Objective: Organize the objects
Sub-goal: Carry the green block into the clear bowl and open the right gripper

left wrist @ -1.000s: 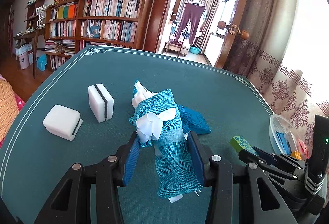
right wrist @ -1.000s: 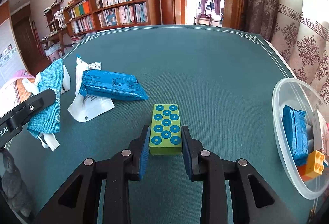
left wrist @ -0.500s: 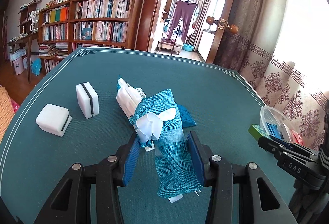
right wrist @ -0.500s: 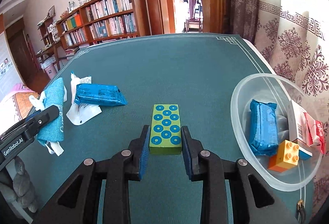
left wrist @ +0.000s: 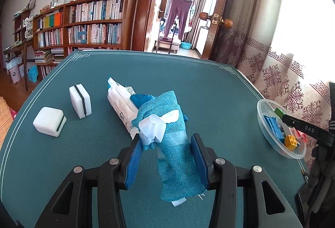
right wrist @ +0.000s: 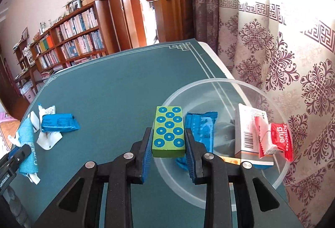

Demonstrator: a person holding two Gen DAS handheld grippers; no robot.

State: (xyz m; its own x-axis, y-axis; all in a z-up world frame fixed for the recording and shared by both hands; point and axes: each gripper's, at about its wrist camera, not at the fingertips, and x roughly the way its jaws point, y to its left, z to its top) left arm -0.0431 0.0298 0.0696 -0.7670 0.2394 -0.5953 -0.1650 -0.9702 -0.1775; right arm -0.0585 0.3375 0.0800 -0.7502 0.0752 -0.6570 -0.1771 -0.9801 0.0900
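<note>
My right gripper [right wrist: 168,133] is shut on a green block with blue dots [right wrist: 169,131] and holds it above the near-left rim of a clear plastic bowl [right wrist: 211,83]. The bowl holds a blue packet [right wrist: 202,125], a white box [right wrist: 249,129], a red glue packet [right wrist: 279,140] and, in the left wrist view, a yellow brick [left wrist: 290,141]. My left gripper [left wrist: 165,144] is shut on a teal mesh cloth bundle [left wrist: 167,123] and holds it above the green table. The bowl [left wrist: 259,117] and right gripper also show at the right of the left wrist view.
Two white foam blocks [left wrist: 49,121] [left wrist: 80,101] with black stripes sit at the table's left. A white tissue pack [left wrist: 120,100] and a blue snack packet [right wrist: 58,122] lie mid-table. Curtains hang right of the table; a bookshelf [left wrist: 83,22] and open door stand behind.
My right gripper carried the green block to the right, from over the table to over the bowl. My left gripper rose with the cloth bundle, held the same way.
</note>
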